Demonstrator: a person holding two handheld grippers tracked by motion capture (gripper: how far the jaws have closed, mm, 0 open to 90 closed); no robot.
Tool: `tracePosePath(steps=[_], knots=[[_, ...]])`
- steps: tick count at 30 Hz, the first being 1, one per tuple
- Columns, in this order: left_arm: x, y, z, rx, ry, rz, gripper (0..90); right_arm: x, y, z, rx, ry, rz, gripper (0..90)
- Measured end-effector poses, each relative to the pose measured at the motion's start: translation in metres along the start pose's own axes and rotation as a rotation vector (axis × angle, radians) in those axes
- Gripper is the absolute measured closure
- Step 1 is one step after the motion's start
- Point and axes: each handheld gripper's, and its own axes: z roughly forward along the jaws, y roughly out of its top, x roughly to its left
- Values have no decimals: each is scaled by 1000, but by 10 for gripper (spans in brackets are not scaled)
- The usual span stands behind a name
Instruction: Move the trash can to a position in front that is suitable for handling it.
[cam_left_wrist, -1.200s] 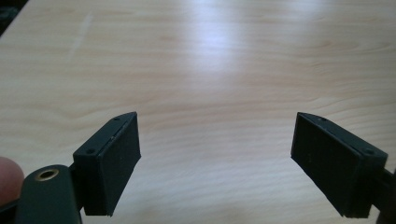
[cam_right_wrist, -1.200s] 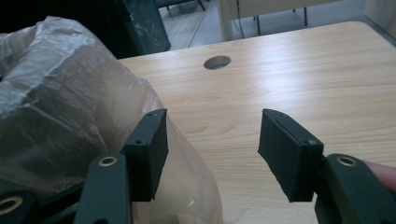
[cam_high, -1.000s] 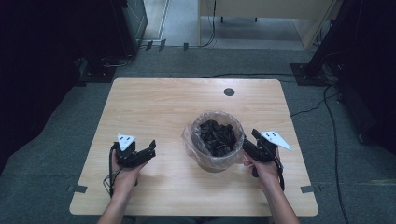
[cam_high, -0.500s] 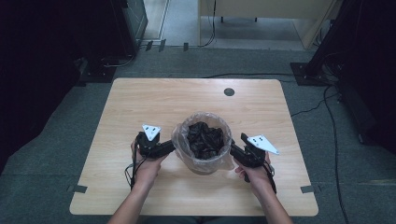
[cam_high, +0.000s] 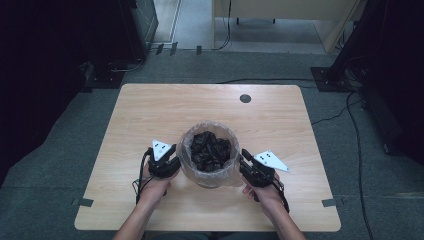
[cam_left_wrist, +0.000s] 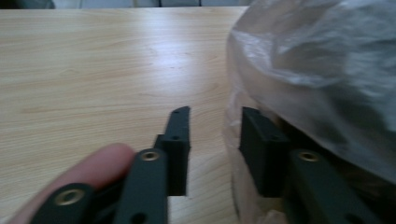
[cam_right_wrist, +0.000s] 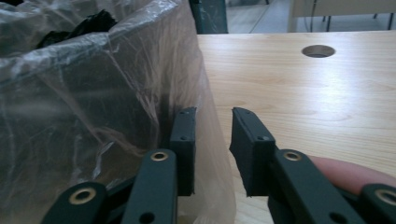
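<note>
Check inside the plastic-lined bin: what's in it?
The bin has a clear plastic liner folded over its rim and holds a heap of crumpled black material, piled near the top. What lies beneath that heap, and the bin's bottom, are covered.

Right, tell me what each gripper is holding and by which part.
Nothing is held. The left gripper and right gripper are both open, their fingers beside the plastic liner of the bin, one on each side.
</note>
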Motion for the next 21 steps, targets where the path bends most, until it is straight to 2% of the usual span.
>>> tracePosePath(steps=[4,8,9,10,11,12,14,16,18,19,21], knots=[[-2,-5,-7,-14,-17,12,824,4,-3,-3,3,41,-7,778],[1,-12,-17,-18,-32,-3,843,7,-4,-8,22,88,-5,776],[2,-14,-21,-19,-29,-4,824,8,-5,-10,25,89,-7,734],[4,-17,-25,-17,-24,-15,764,9,-5,-11,21,67,-18,667],[8,-18,-27,-10,-23,-33,661,9,-6,-13,17,40,-34,605],[11,-20,-29,0,-20,-45,561,8,-5,-14,14,31,-22,549],[19,-26,-33,21,37,-59,510,3,-4,-20,-11,3,19,572],[28,-38,-37,43,81,-50,502,-3,-2,-25,-13,-28,50,572],[36,-50,-37,88,125,-43,472,-13,-4,-31,-8,-81,87,537],[39,-55,-37,111,143,-40,454,-19,-7,-33,-1,-108,98,515],[43,-62,-36,150,153,-39,417,-28,-12,-36,27,-149,121,497]])
